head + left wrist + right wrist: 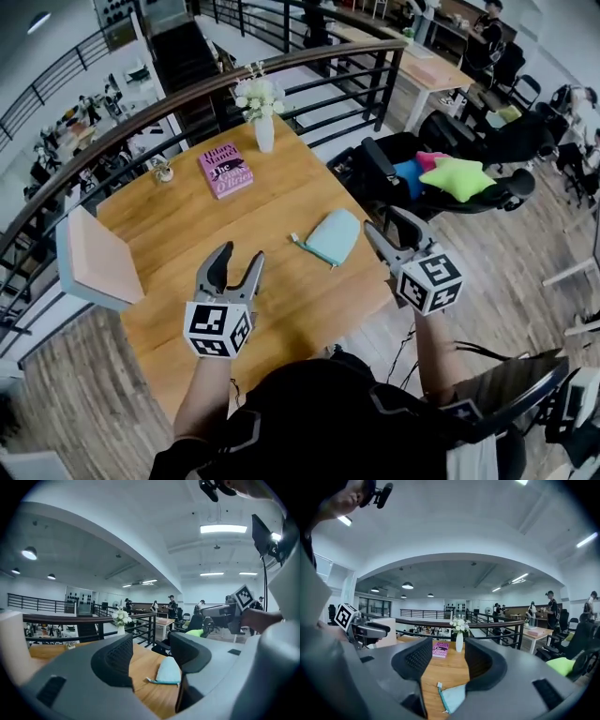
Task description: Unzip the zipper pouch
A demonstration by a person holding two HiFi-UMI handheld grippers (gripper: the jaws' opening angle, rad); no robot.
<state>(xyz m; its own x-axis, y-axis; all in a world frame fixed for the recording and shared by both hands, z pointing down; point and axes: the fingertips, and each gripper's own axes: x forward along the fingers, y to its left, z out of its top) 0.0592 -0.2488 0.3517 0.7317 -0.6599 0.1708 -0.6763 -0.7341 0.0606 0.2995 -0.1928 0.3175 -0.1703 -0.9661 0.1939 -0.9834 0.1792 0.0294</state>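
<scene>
Over the near half of the wooden desk (178, 220), a person holds two grippers above the surface, neither touching anything. The left gripper (235, 262) hangs above bare wood toward the front edge. Its jaws stand wide apart with nothing between them, and its own view looks through the gap at the zipper pouch (168, 671) farther along the desk.

The right gripper (388, 227) is held at the desk's right edge, near the pouch. Its jaws are wide open too and hold nothing, and the pouch shows low in the opening of its view.

The pouch, pale blue-green, lies flat on the right part of the desk, between the two grippers and a little beyond them. A teal zipper strip (310, 249) runs along its left end, with a small pale tab at the tip. Whether the zipper is closed I cannot tell.

Farther back, a pink book (225, 170) lies flat on the desk. Behind it, at the far corner by the black railing (141, 117), a white vase (263, 132) holds white flowers. A dark chair (487, 183) to the right of the desk holds a lime-green star cushion (457, 176).
</scene>
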